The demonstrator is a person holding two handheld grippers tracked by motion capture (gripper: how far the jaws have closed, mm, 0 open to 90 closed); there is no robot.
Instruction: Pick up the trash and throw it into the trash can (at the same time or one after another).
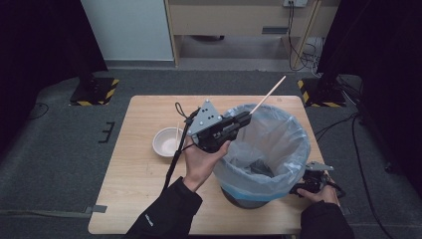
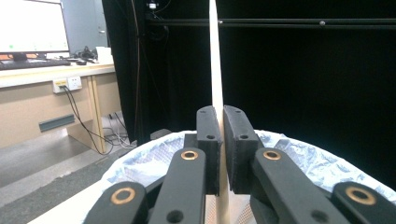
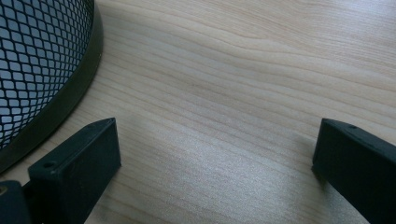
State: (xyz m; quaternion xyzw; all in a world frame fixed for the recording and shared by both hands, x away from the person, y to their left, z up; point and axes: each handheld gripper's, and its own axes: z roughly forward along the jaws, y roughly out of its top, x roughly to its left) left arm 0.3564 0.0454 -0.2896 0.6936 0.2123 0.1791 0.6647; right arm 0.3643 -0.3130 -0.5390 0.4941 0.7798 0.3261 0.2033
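Thin, pale wooden stick point(image 1: 267, 94), straight and unbroken, clamped near its lower end between the pads of the left gripper point(image 1: 245, 118). Tilted up and away, its free tip raised beyond the far rim of the bin point(image 1: 298, 149), a black mesh basket lined with a translucent bag. Lower end poking out below the jaws, over the bin's opening.

Left gripper point(image 1: 247, 118) raised, jaws clamped; right gripper point(image 1: 309, 185) low, jaws wide apart.

High view looks down on the table point(image 1: 149, 169); both gripper views sit close, sharing the bin point(image 1: 263, 149).
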